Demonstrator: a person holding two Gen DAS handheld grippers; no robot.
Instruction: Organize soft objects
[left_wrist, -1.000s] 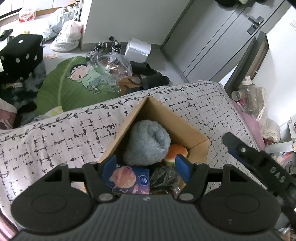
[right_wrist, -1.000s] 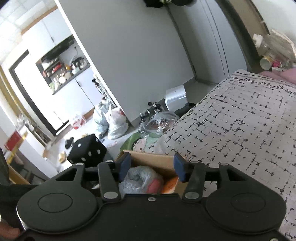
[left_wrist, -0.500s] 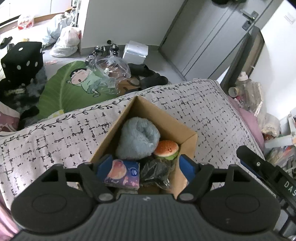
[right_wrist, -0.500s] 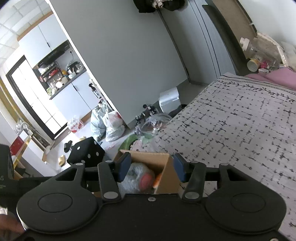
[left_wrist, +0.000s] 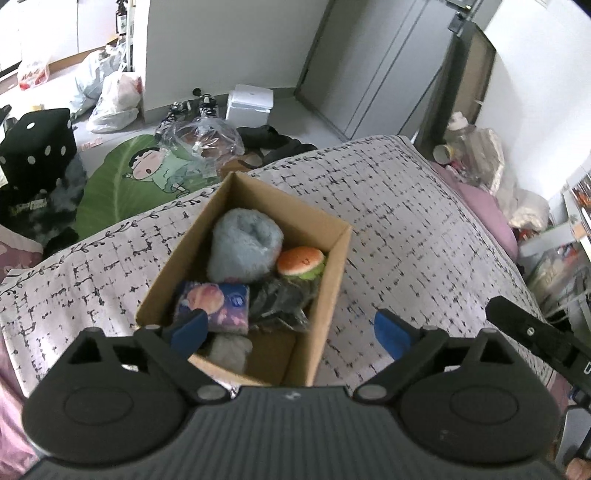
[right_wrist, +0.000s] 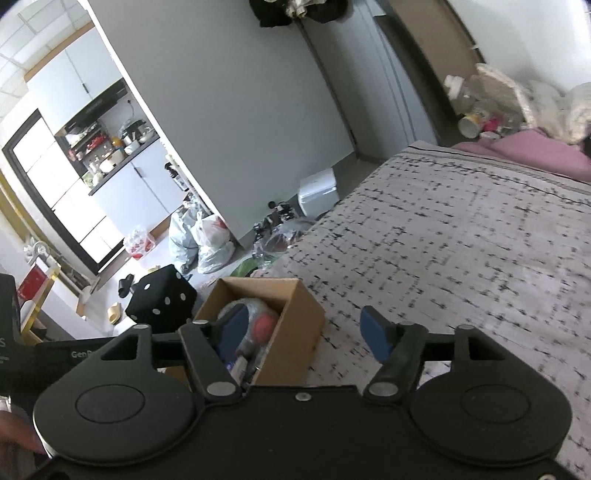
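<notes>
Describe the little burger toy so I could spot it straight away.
Find the open cardboard box on the patterned bedspread. Against its right wall, beside the fluffy blue roll, sits the burger plush: the only orange, bun-shaped thing, with a green edge.

Place: a lived-in home, bedroom open to a kitchen.
Bed: patterned bedspread fills the frame's centre; pink pillow at right.
Kitchen: shelf of pots and white cabinets, upper left.
Floor: dice-shaped stool, cartoon leaf rug, plastic bags, left side.
</notes>
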